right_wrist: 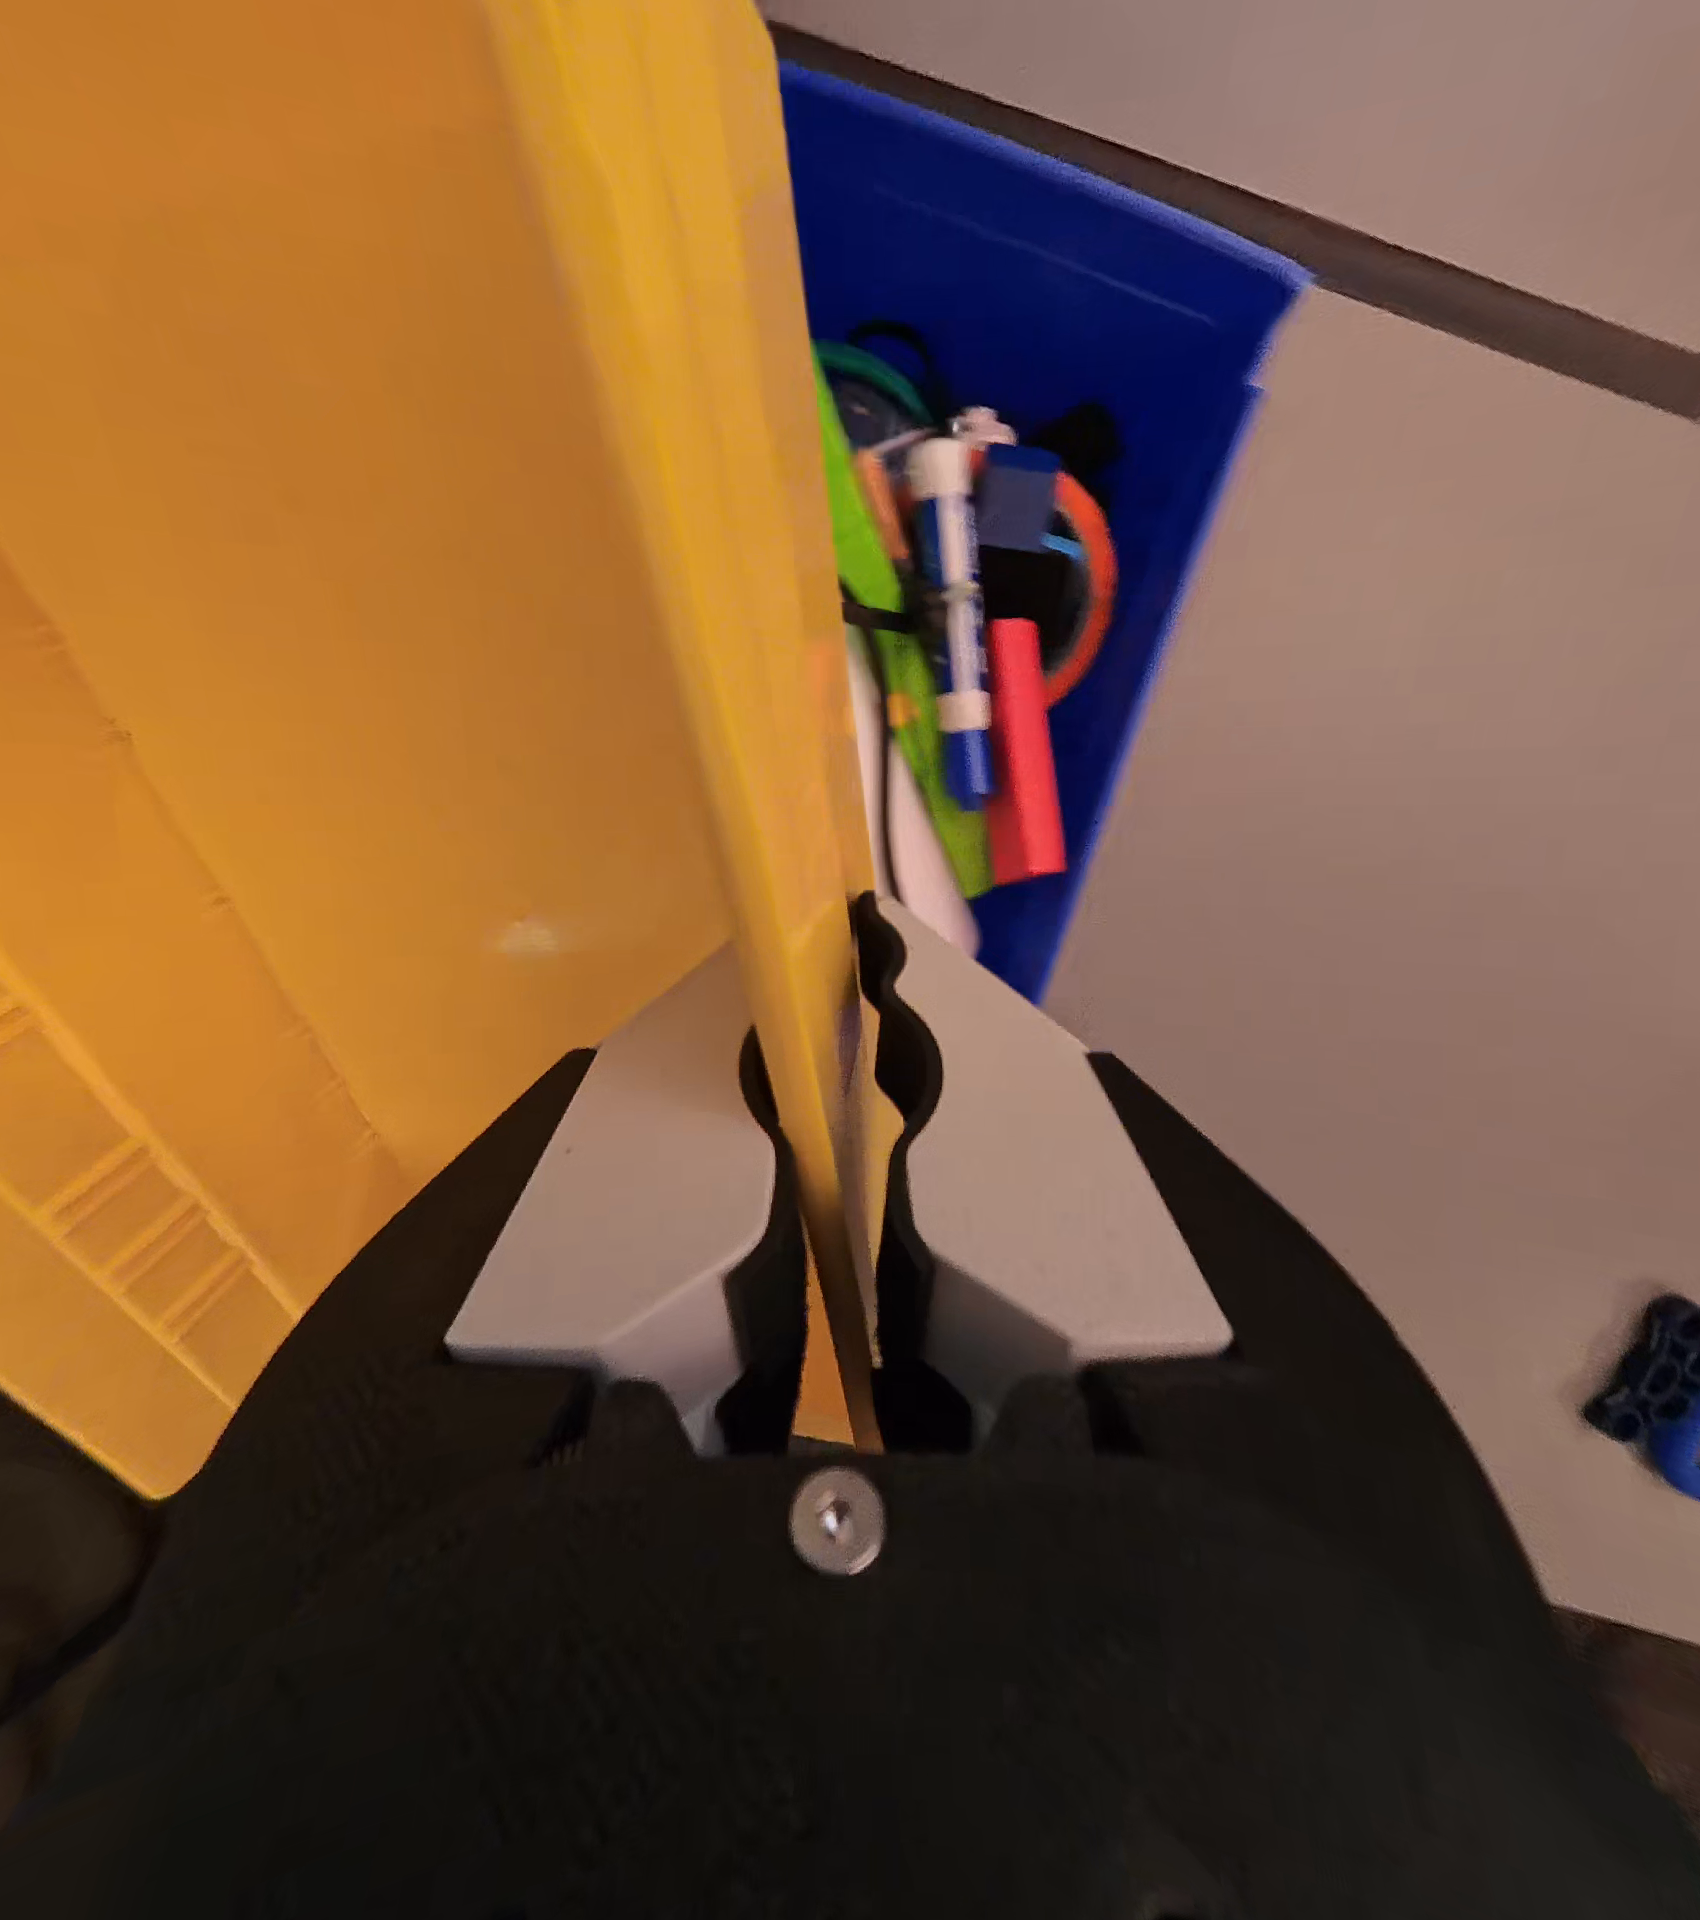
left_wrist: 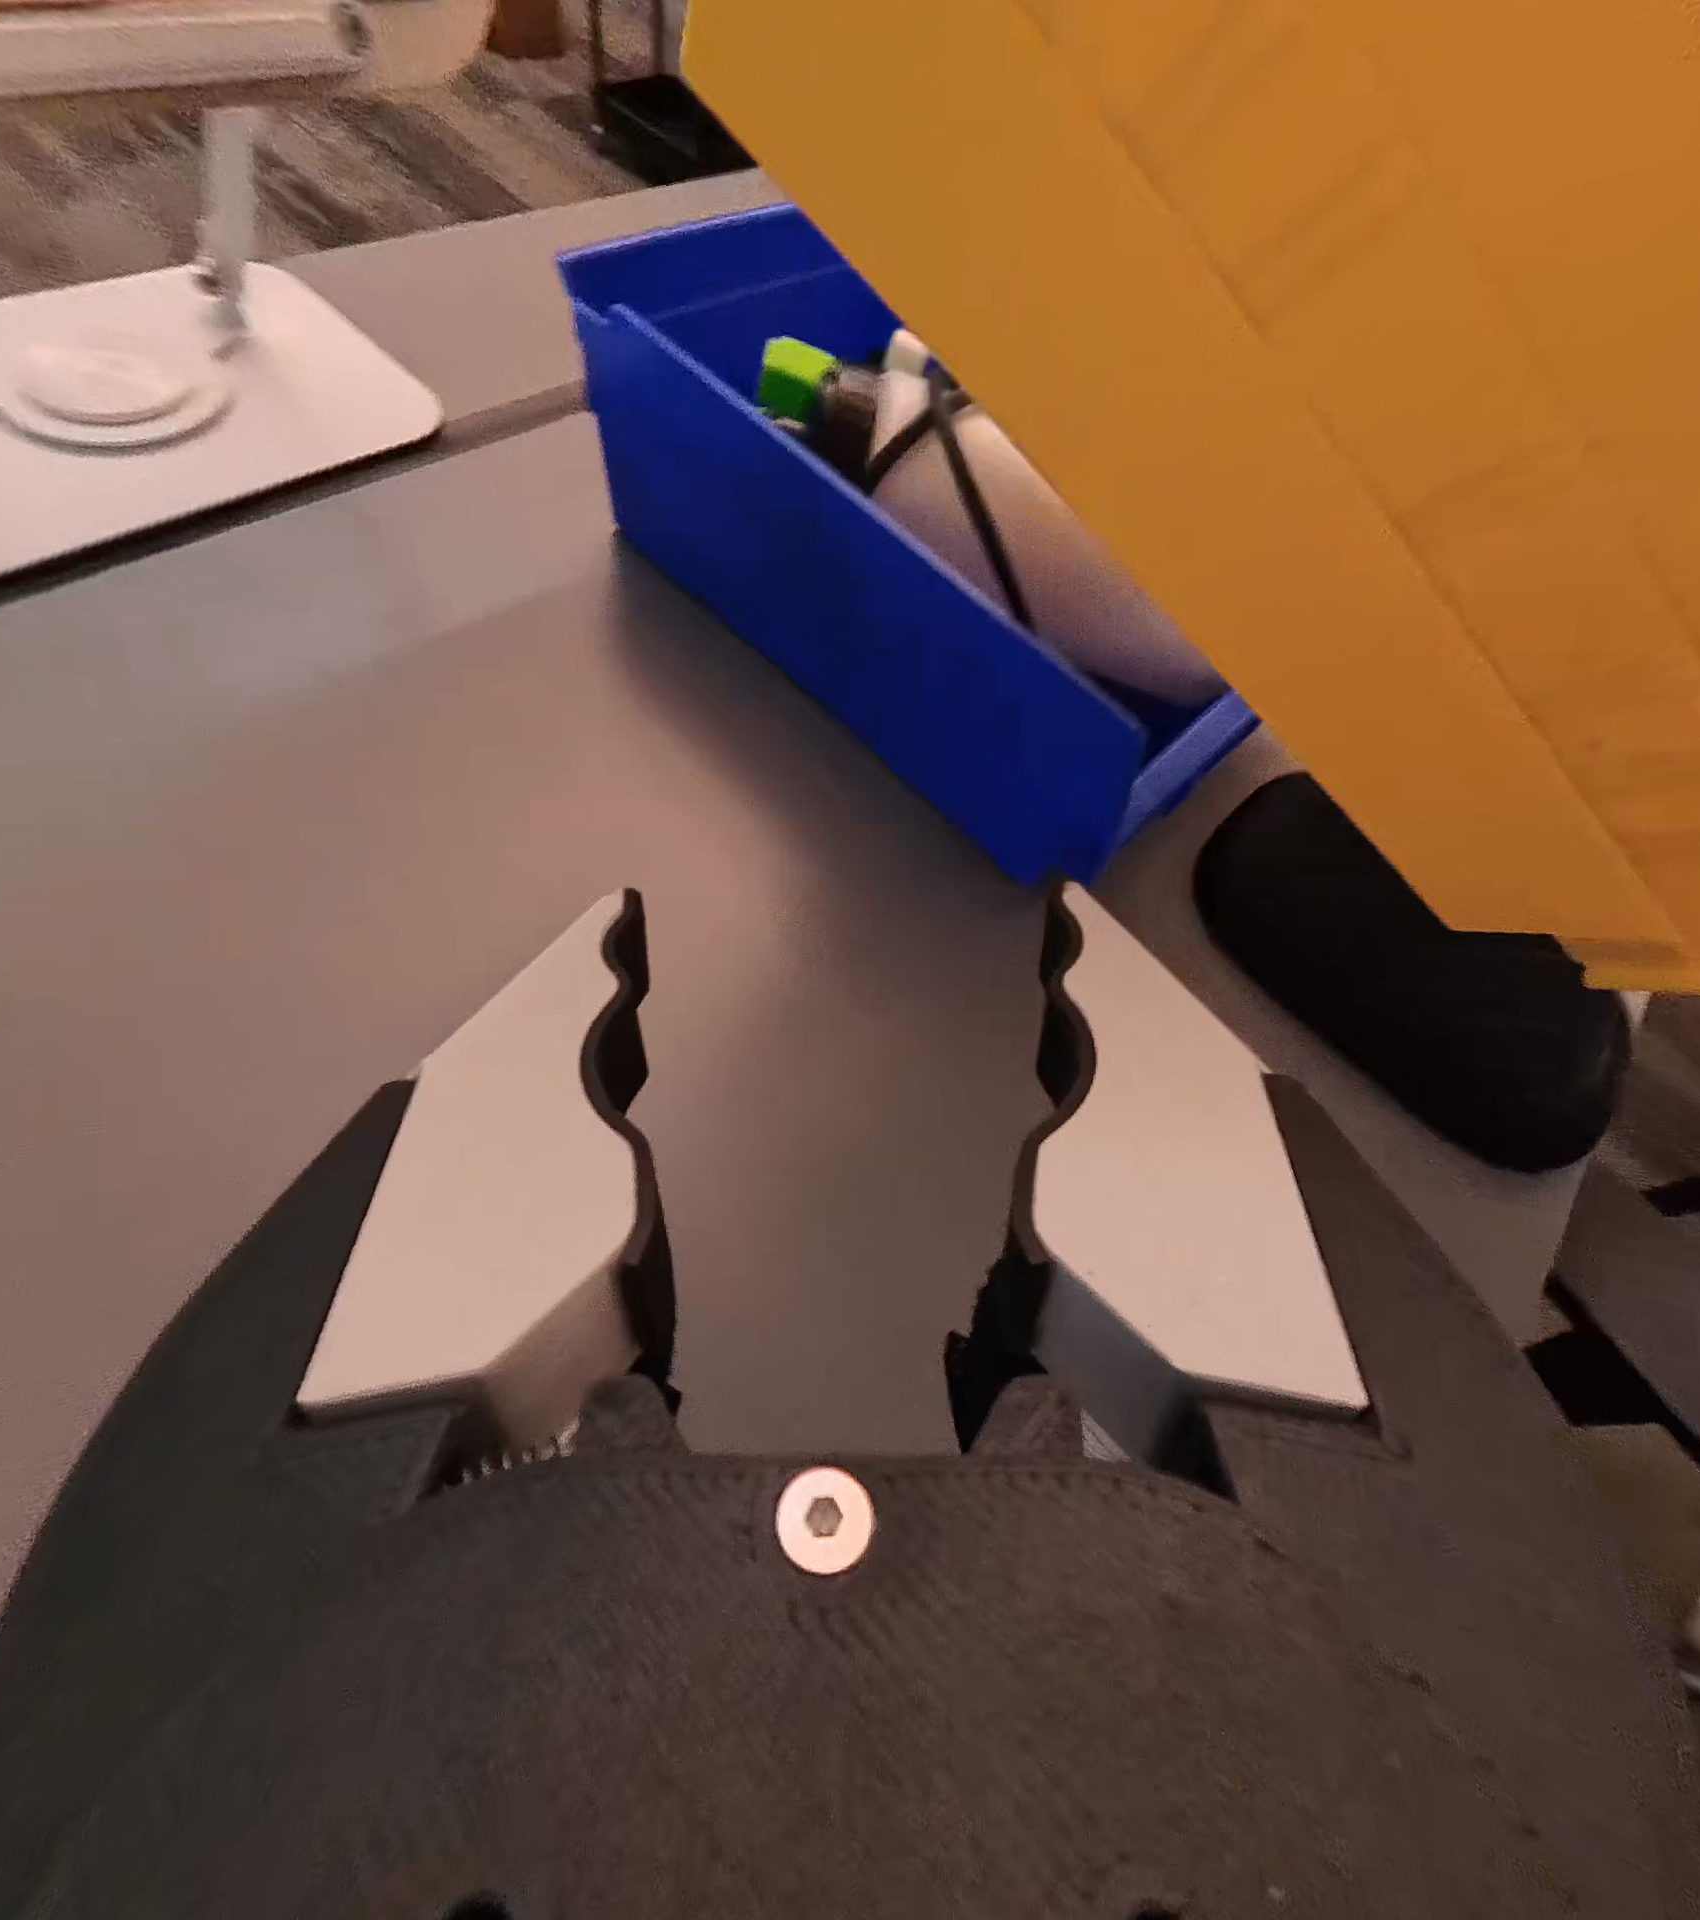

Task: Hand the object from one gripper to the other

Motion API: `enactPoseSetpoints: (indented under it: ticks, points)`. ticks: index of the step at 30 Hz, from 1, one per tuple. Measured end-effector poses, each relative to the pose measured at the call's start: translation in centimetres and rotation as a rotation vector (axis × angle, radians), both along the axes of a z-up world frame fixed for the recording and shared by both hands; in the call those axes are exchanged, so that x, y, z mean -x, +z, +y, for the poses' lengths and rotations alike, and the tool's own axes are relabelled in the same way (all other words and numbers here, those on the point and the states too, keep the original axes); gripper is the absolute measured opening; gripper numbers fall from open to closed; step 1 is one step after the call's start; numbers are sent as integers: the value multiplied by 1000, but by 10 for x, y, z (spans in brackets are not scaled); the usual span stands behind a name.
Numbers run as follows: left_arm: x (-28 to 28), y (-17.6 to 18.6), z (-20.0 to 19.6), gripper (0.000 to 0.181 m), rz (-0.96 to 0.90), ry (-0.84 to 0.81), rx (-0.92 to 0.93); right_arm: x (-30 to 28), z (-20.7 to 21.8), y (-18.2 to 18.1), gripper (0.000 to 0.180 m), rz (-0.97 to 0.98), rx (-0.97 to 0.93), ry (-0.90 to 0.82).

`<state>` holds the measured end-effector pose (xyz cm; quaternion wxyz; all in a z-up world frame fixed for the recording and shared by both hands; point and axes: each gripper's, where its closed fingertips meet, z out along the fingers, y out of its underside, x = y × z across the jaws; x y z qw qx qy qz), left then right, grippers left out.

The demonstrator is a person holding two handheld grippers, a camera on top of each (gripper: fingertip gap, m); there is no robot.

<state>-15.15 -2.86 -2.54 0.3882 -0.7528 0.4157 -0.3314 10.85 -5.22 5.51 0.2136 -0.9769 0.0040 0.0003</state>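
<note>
Both wrist views look down close over the table, sharing the blue bin (left_wrist: 856,592) (right_wrist: 1085,343) and yellow bin (left_wrist: 1345,416) (right_wrist: 306,623).

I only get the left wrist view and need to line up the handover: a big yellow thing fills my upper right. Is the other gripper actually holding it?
Observer: Yes. The right gripper is shut on a thin wall of the yellow bin.
Operator: Is my left gripper near it?
Observer: It does not show in the right wrist view, so I cannot say.
Operator: What else is in the blue bin?
Observer: The right view adds a red block and a blue-capped marker.
</note>
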Motion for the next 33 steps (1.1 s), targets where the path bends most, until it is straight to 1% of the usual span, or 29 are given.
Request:
enactPoseSetpoints:
  ticks: [5, 7, 8, 11, 14, 16, 19, 20, 23, 24, 25, 28, 33]
  points:
    - [-76, 19, 8, 82, -90, -87, 94, -76, -26, 5, 2, 14, -45, -152]
    - [-105, 20, 12, 87, -76, -110, 130, -106, -39, 7, 3, 12, -74, -209]
    - [-118, 15, 14, 91, -43, -121, 147, -120, -46, 7, 3, 8, -88, -238]
    - [-151, -4, 14, 94, 82, -164, 174, -162, -71, 7, 2, -14, -125, -326]
    - [-169, -29, 15, 95, 230, -191, 164, -199, -95, 2, 3, -45, -154, -397]
    - [-173, -45, 14, 94, 321, -214, 180, -222, -110, -10, 3, -28, -120, -439]
    - [-166, -64, 19, 86, 461, -232, 168, -254, -128, -34, 4, 21, -45, -491]
    - [-165, -66, 19, 80, 480, -239, 176, -265, -133, -43, 4, 33, -16, -509]
    - [-159, -68, 23, 50, 548, -261, 153, -291, -148, -73, 4, 50, 89, -560]
    - [-156, -68, 26, 33, 578, -270, 135, -297, -152, -83, 4, 58, 124, -568]
    - [-154, -69, 27, 30, 602, -283, 123, -301, -155, -94, 3, 71, 156, -573]
    - [-153, -70, 25, 30, 637, -307, 157, -307, -162, -122, 2, 137, 232, -591]
    - [-151, -73, 23, 26, 666, -346, 242, -310, -154, -146, 3, 185, 249, -604]
